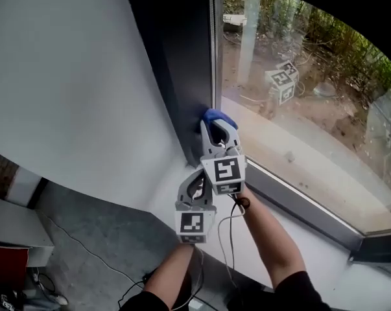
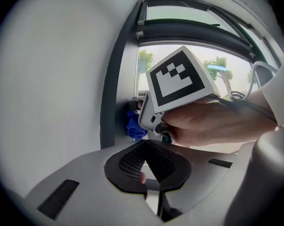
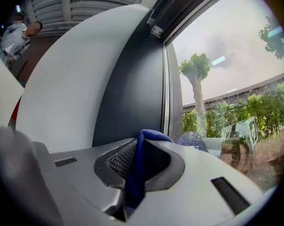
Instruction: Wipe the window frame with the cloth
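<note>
The right gripper (image 3: 138, 161) is clamping the blue cloth (image 3: 152, 136) between its jaws. The fabric is folding over the jaw tips and trailing down through the narrow slot between the pads. In the head view the bunched cloth at the gripper's tip is pressing against the dark vertical window frame (image 1: 182, 63), low down. This is at the edge where the frame is meeting the glass pane (image 1: 299, 76), just above the bottom corner.

The left gripper (image 1: 195, 190) is sitting just behind and below the right one, close to its marker cube (image 1: 224, 172). Its jaws are closing together with nothing of the task between them. Its own view is looking past the person's right hand (image 2: 212, 124) toward the cloth at the frame.

Above the cloth, the frame is running on upward as a long dark strip. To its left the white wall (image 1: 72, 89) is curving away, giving open room on that side. To the right the glass is bounding the gripper closely. Below it the grey sill (image 1: 299, 199) is running off to the right along the foot of the pane. A thin cable (image 1: 226, 238) is hanging between the two forearms.
</note>
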